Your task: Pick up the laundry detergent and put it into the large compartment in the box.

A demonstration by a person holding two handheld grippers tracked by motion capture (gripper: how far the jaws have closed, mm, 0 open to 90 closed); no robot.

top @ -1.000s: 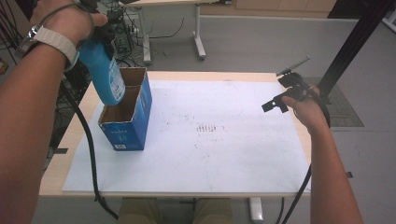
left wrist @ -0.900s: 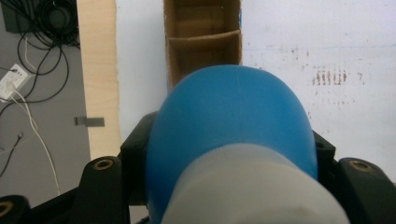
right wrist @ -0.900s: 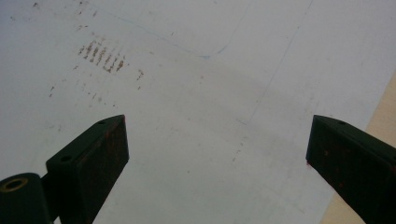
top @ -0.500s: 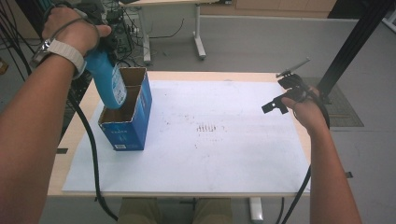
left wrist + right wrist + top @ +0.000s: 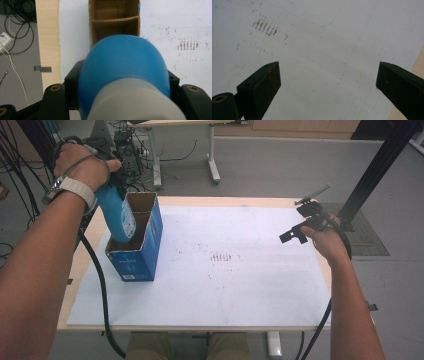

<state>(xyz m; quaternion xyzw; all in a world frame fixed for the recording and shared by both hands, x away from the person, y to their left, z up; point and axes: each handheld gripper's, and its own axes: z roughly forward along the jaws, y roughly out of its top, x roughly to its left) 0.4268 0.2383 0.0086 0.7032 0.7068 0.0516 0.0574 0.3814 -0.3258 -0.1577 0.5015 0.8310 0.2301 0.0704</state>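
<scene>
Forearms enter from six o'clock in the high view and reach out to either side of the table [image 5: 300, 317]. On the person's right, at about three o'clock, the right gripper [image 5: 298, 232] hangs idle over the white sheet [image 5: 235, 285]; its own camera shows both black jaws spread wide with nothing between them, only the stained paper below. It is parked clear of the work, probably so the other hand has room.

Farther off, at about ten o'clock, the left gripper [image 5: 107, 177] pinches a blue bottle [image 5: 119, 217] near its pale cap, jaws pressed against its sides, as the left gripper view shows with the bottle's [image 5: 122, 67] blue shoulder bulging between the black jaws. Held by the top and tilted only slightly, the bottle points base-first into the blue carton [image 5: 135, 255], which stands upright with an open top and a cardboard divider [image 5: 115, 21]. That top grip suits lowering it straight into a narrow compartment. Its base is already inside the nearer compartment, below the rim; whether it touches the floor of the carton I cannot tell.

Against the frame a second ago, the left hand has come down and the bottle, then with its base just above the opening, now dips into it. The right gripper and the carton sit where they were.
</scene>
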